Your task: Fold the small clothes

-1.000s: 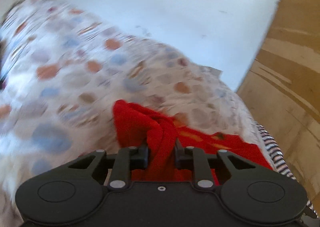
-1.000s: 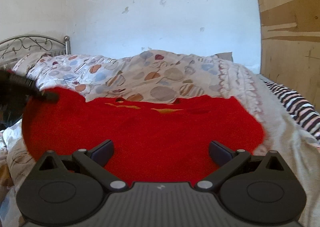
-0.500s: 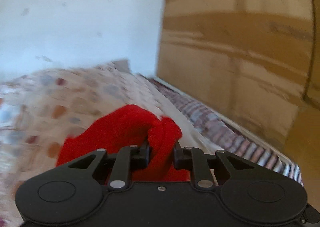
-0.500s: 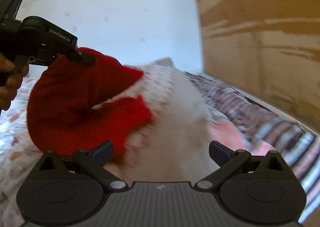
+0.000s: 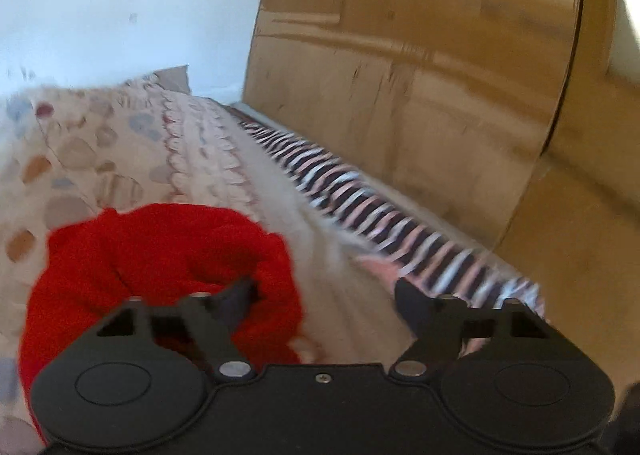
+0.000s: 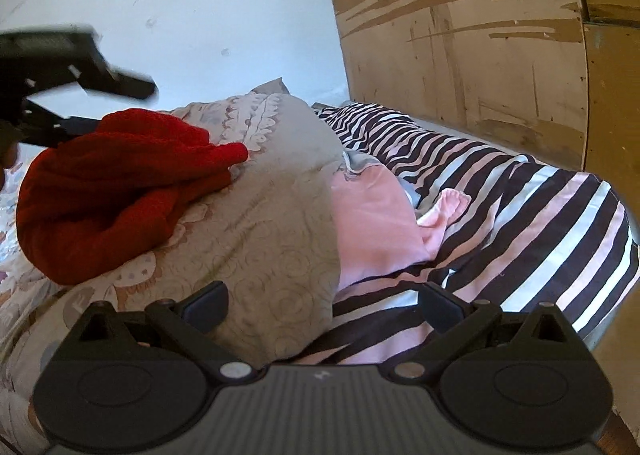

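A red knit garment [image 5: 160,267] lies bunched in a heap on the patterned duvet [image 5: 100,159]; it also shows at the left of the right wrist view [image 6: 112,183]. My left gripper [image 5: 326,297] is open just above the heap, its left finger over the red cloth. It also appears in the right wrist view [image 6: 108,103], open above the garment. My right gripper [image 6: 322,301] is open and empty, low over the grey duvet edge [image 6: 272,215]. A pink garment [image 6: 376,223] lies to the right of the duvet.
A black, white and pink striped sheet [image 6: 520,191] covers the bed's right side. A brown wooden panel [image 6: 480,35] stands along the right of the bed. A white wall [image 6: 180,15] is behind.
My left gripper has opened and let go of the red garment, which now rests bunched on the duvet. Both views have swung to the right towards the wooden panel.
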Motion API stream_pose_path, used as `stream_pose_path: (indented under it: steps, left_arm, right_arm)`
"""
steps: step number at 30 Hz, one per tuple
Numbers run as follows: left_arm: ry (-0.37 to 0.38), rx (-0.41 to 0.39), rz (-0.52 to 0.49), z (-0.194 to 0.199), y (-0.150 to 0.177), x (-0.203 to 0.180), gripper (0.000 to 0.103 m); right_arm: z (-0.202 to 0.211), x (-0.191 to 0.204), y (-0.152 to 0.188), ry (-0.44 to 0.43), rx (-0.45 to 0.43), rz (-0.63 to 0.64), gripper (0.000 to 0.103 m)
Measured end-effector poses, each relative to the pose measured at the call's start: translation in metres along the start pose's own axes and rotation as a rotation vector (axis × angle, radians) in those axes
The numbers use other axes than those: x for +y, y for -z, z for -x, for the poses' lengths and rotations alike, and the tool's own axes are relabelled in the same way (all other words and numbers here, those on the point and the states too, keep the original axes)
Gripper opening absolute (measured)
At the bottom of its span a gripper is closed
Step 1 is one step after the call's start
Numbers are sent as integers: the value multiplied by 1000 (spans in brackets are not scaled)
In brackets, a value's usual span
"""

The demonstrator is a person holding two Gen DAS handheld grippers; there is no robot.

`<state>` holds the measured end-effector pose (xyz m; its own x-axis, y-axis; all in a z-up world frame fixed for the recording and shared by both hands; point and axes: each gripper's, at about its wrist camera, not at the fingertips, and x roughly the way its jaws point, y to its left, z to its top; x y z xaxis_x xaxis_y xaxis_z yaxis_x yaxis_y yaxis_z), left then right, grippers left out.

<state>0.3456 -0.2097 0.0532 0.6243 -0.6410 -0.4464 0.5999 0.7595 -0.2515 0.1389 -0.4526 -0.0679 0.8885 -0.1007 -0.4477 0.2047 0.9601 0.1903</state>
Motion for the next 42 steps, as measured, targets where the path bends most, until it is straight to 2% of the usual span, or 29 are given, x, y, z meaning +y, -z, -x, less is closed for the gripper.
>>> stream_pose_path:
  steps: [4, 7, 12, 15, 18, 21, 25, 28, 30, 32, 35, 39, 42]
  left_arm:
    - [95, -59, 97, 33, -4, 8, 96]
    - [89, -126, 113, 65, -4, 14, 100]
    - [-46, -243, 164, 116, 1, 38, 102]
    - [-233, -279, 245, 133, 4, 66, 102]
    - [-406, -247, 366, 131, 6, 102, 102]
    - [-468, -196, 453, 112, 12, 139, 102]
    - [-466, -89, 559, 77, 23, 175, 102]
    - [-435, -5, 604, 52, 33, 183, 98]
    - [-382, 10, 587, 49, 42, 175, 98]
    - [-380, -15, 541, 52, 52, 162, 98]
    - [-368, -26, 467, 58, 60, 152, 97]
    - [-363, -27, 359, 63, 75, 133, 97]
    - [-401, -61, 260, 70, 84, 113, 97]
  right_arm:
    - [2, 3, -2, -5, -6, -3, 103]
    - [4, 10, -5, -18, -17, 3, 103]
    - [11, 27, -19, -109, -79, 24, 103]
    - [10, 43, -34, -128, -116, 50, 103]
    - [5, 58, -52, -148, -137, 51, 103]
    - [0, 76, -73, -179, -165, 55, 103]
    - [-11, 106, -105, -248, -205, 84, 103]
    - [-30, 132, -128, -230, -204, 159, 103]
    - [-47, 141, -137, -234, -165, 188, 103]
    - [-60, 146, -134, -212, -101, 218, 100]
    - [-60, 138, -107, -186, -58, 265, 100]
    - [-51, 117, -65, -169, 13, 246, 100]
    - [-47, 103, -43, -156, 27, 215, 102]
